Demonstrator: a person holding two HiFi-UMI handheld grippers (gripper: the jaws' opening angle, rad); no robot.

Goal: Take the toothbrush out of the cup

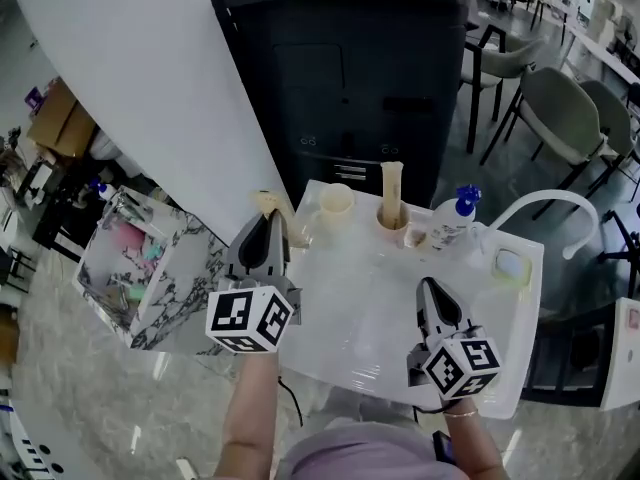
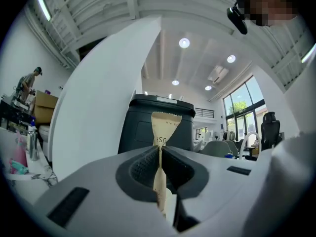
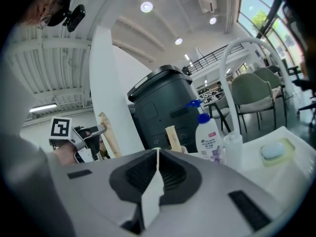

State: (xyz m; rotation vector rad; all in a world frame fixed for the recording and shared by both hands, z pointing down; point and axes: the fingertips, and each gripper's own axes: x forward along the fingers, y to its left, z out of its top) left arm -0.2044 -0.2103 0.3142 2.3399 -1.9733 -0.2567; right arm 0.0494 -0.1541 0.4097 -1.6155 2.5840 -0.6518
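Near us, our left gripper (image 1: pixel 269 220) pinches the paper-wrapped toothbrush (image 2: pixel 165 127), right gripper (image 1: pixel 429 288) jaws pressed together, empty cup (image 1: pixel 335 206) farther off.

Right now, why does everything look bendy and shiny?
Head view: the wide lens bends the table, and its top glares. Left gripper view: the white pillar bows and corners go black. Right gripper view: ceiling lights flare; the jaws look soft.

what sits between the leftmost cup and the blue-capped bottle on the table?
A second cup holding an upright wrapped toothbrush; a small thing right of it is unclear. Head view shows it.
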